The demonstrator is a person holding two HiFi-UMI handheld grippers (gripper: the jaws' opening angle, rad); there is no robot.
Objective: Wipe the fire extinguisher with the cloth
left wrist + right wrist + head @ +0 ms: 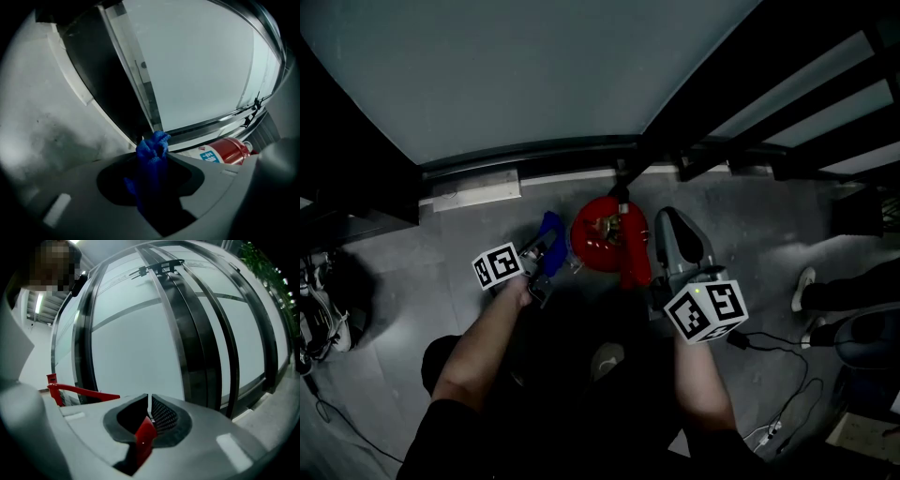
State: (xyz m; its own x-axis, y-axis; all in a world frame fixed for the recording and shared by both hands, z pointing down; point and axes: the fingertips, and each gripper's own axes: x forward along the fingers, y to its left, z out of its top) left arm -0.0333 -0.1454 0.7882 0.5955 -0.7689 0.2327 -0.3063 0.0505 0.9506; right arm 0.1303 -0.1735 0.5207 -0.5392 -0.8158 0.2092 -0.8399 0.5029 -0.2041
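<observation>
Down on the grey floor, right against the base of the glass wall, stands the fire extinguisher; from my head view I look onto its round red top. My left gripper sits just left of it, jaws pinched together on the blue cloth, which bunches up out of the tips in a crumpled tuft. In the left gripper view the extinguisher's red body with its white and blue label shows off to the right, near the cloth but not touching it. My right gripper is on the other side of the extinguisher, jaws nearly together and clamped on the red handle, which sticks out from between the ribbed pads toward the camera. A second red lever shows at the left of that view. Behind the right gripper, black cables trail across the floor, and a pale shoe lies at the right edge.
</observation>
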